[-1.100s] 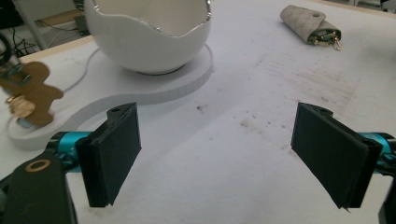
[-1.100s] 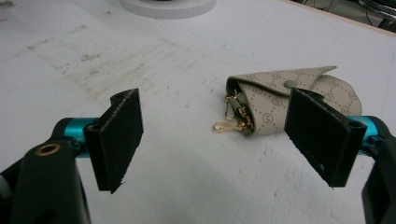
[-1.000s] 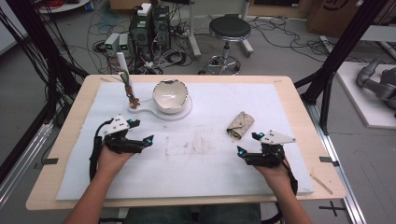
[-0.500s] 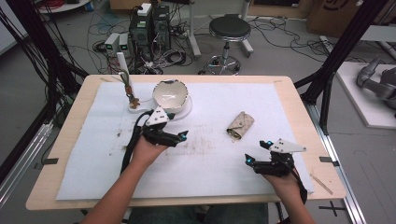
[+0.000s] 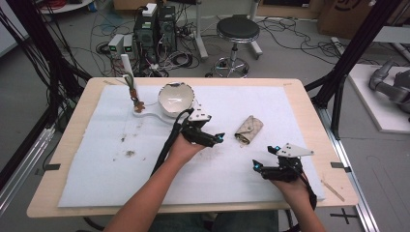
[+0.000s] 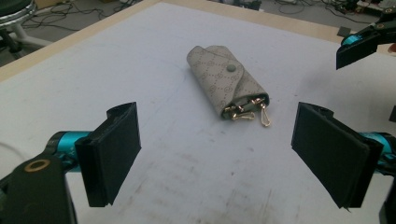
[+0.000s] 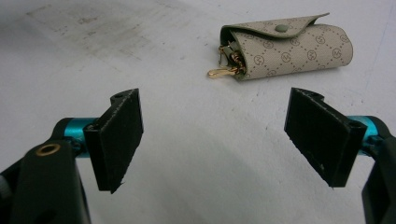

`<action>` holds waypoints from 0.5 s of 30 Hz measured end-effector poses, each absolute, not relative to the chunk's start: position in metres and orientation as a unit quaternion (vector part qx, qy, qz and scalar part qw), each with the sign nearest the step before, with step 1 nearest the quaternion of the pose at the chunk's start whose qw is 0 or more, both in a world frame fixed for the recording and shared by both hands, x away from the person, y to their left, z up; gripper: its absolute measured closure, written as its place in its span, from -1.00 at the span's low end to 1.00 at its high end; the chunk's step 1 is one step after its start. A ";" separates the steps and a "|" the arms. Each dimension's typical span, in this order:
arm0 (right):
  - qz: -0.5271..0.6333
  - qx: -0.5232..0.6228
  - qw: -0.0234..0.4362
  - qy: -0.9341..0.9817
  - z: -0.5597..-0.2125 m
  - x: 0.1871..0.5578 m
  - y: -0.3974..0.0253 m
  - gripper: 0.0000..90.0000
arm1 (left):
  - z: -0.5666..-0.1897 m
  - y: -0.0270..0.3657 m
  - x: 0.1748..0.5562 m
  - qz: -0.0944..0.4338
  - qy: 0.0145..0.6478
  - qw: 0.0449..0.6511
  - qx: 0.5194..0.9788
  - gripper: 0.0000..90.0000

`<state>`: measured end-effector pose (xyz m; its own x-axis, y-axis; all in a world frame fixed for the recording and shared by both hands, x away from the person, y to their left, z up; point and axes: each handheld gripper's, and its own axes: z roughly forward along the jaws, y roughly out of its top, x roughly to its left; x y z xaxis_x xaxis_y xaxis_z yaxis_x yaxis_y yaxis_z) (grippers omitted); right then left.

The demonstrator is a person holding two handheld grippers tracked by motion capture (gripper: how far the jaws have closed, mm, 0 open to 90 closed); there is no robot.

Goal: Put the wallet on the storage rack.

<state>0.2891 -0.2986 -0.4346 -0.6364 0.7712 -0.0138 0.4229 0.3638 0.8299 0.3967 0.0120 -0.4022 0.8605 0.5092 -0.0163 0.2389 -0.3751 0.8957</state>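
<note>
High view: my left tongs [image 5: 218,138] sit just at 9 o'clock of the key pouch [image 5: 248,129]; my right tongs [image 5: 258,166] at its 5 o'clock; jaw gaps hard to judge. Left gripper view: jaws spread wide, empty; pouch at 12 o'clock. Right gripper view: jaws spread, empty; pouch at 1 o'clock.

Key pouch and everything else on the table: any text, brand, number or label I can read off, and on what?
Key pouch: repeated round monogram stamps in a diamond grid; the letter inside is too small to read for certain.
Bowl: no readable text.
White mat: only stains, no text.
Left gripper, right gripper: no markings readable.
</note>
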 end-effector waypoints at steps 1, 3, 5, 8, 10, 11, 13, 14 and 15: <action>0.423 0.373 0.206 0.800 -0.435 0.289 -0.299 -0.56 | -0.402 0.008 0.399 0.131 0.230 0.507 0.820 -0.65; 0.422 0.374 0.206 0.800 -0.435 0.289 -0.299 -0.56 | -0.401 0.000 0.403 0.130 0.232 0.504 0.822 -0.65; 0.419 0.375 0.209 0.800 -0.434 0.289 -0.299 -0.56 | -0.400 -0.007 0.407 0.130 0.231 0.499 0.825 -0.65; 0.419 0.376 0.211 0.799 -0.434 0.288 -0.301 -0.56 | -0.398 -0.018 0.410 0.131 0.230 0.494 0.828 -0.65; 0.419 0.377 0.209 0.799 -0.434 0.288 -0.302 -0.56 | -0.397 -0.025 0.413 0.128 0.226 0.497 0.828 -0.65; 0.420 0.380 0.209 0.798 -0.434 0.288 -0.302 -0.56 | -0.397 -0.029 0.414 0.126 0.225 0.497 0.829 -0.65; 0.418 0.381 0.208 0.798 -0.434 0.288 -0.304 -0.56 | -0.397 -0.037 0.417 0.123 0.222 0.498 0.829 -0.65; 0.417 0.381 0.210 0.798 -0.434 0.288 -0.304 -0.56 | -0.398 -0.040 0.418 0.121 0.220 0.495 0.832 -0.65; 0.417 0.381 0.210 0.798 -0.434 0.288 -0.304 -0.56 | -0.398 -0.040 0.418 0.121 0.220 0.495 0.832 -0.65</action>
